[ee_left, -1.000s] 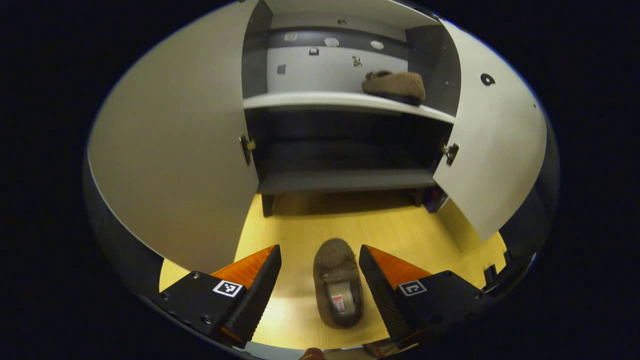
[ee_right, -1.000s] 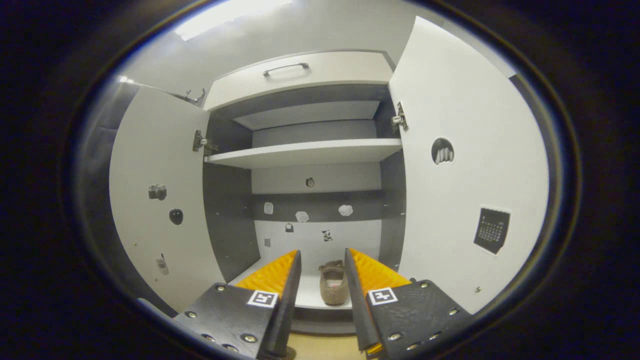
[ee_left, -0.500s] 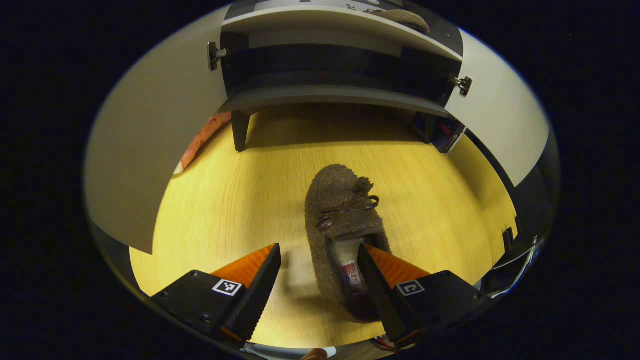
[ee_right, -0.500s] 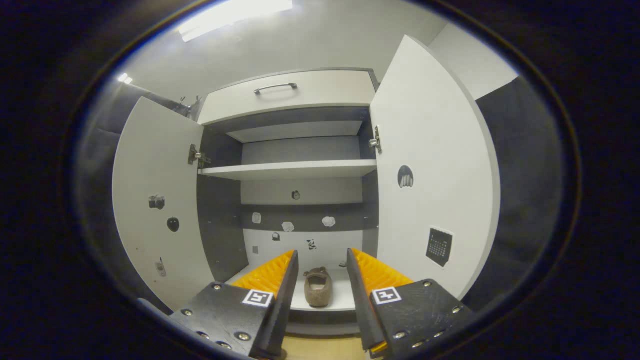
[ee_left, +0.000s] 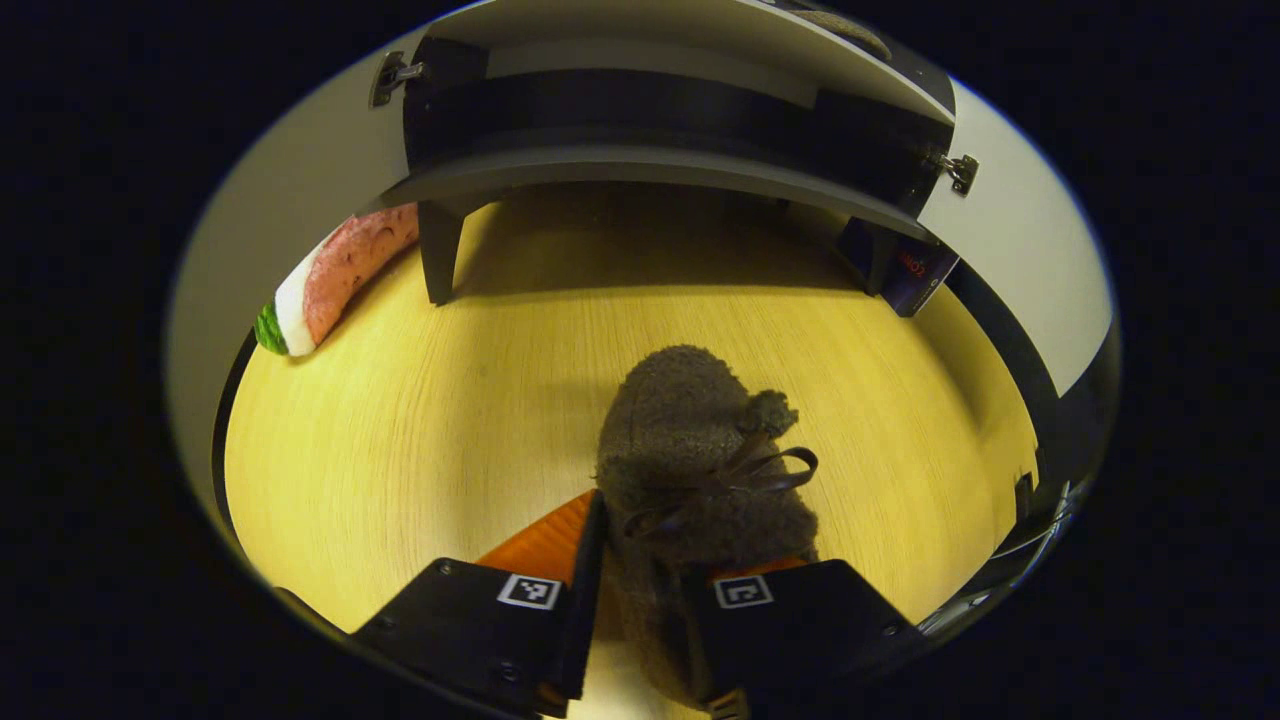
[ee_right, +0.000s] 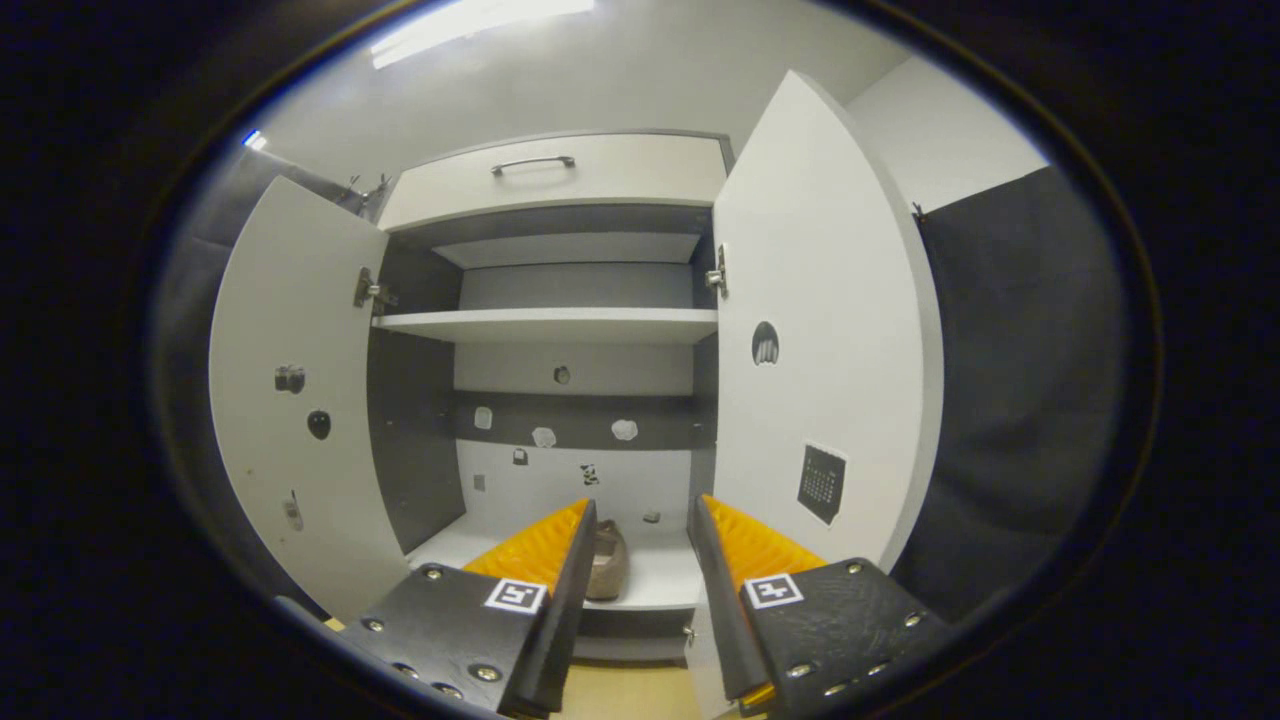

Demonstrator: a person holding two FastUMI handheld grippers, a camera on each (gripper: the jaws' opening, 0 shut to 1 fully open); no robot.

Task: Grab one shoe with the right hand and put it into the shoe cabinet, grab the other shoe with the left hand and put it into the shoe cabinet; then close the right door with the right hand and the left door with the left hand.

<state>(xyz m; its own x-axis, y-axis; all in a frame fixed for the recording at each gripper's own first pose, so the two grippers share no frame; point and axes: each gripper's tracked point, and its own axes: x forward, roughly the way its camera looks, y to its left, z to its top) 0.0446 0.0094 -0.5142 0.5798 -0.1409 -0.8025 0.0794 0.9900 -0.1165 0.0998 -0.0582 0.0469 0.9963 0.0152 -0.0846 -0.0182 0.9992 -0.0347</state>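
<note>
At frame bottom, the left gripper (ee_left: 640, 585) clamps the fuzzy shoe (ee_left: 690, 450); the right gripper (ee_right: 640, 560) gapes open, lower centre.

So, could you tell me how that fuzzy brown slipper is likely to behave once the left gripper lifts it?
The slipper looks soft, so its toe may sag ahead of the left gripper. Its fuzzy surface should resist slipping. It is probably light for its size.

My left gripper view looks steeply down, close to the floor (ee_left: 420, 420); right gripper view faces the cabinet (ee_right: 560, 180) level, farther back; both share its shelves.
</note>
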